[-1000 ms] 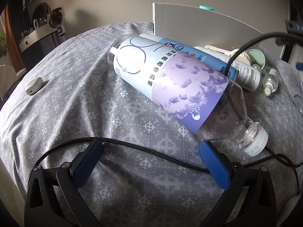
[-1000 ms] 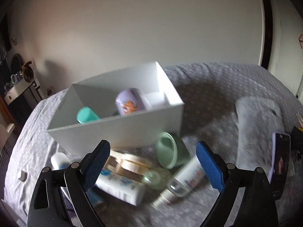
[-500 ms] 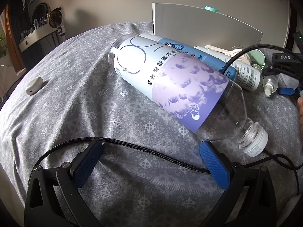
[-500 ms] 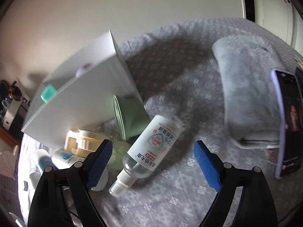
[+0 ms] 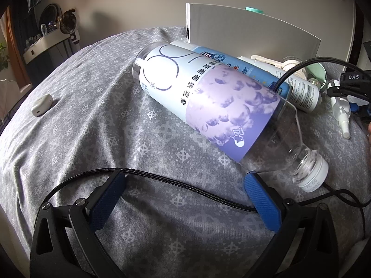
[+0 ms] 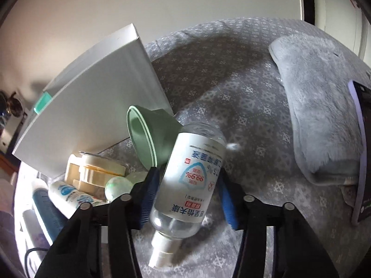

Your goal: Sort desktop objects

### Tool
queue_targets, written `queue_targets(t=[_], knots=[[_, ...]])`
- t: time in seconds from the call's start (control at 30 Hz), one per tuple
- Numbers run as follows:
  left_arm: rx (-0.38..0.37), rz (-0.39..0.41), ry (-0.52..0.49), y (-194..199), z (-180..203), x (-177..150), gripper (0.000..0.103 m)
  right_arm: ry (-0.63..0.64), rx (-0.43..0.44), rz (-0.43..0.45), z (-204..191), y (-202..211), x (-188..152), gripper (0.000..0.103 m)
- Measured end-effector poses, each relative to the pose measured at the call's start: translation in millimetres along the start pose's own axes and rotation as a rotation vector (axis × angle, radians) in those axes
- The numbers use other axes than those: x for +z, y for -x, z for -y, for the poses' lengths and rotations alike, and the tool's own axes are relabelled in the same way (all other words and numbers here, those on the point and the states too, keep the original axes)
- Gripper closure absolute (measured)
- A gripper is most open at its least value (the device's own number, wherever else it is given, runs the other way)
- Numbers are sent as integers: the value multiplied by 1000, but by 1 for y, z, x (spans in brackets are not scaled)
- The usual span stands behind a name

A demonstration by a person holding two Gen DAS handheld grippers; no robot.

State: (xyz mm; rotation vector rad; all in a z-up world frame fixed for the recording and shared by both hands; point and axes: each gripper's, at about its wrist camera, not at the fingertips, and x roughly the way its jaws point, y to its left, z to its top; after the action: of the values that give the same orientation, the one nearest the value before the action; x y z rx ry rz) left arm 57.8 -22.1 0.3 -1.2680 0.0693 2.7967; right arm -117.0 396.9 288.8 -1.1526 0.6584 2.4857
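A clear spray bottle (image 6: 190, 176) with a white label lies on the grey patterned cloth, nozzle towards me. My right gripper (image 6: 187, 173) is closing on it; the blue pads (image 6: 148, 192) sit against both sides of its body. A pale green cup (image 6: 148, 134) lies just behind it, against the white box (image 6: 92, 106). In the left wrist view my left gripper (image 5: 183, 178) stands open over bare cloth. A big clear bottle with a purple label (image 5: 220, 102) lies just beyond its tips, cap to the right. The spray bottle (image 5: 340, 113) shows at the far right there.
A cream tape dispenser (image 6: 92, 171), a small glass ball (image 6: 118, 185) and white and blue tubes (image 6: 69, 197) crowd the box's near side. A folded grey towel (image 6: 320, 106) and a phone (image 6: 364, 153) lie right. A black cable (image 5: 185, 188) crosses between my left fingers. A white earbud case (image 5: 41, 105) sits left.
My right gripper came down over the spray bottle and its jaws narrowed from wide open onto the bottle's sides. The left gripper and the big bottle have not moved.
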Motion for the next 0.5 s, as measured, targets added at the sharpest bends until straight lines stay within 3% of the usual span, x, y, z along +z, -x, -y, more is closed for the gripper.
queue_targets(t=[0.17,0.5], knots=[[0,0,0,0,0,0,0,-47,51,71,14,31,2,63],[1,0,1,0,0,0,0,45,33,295,-14,101,17,64]])
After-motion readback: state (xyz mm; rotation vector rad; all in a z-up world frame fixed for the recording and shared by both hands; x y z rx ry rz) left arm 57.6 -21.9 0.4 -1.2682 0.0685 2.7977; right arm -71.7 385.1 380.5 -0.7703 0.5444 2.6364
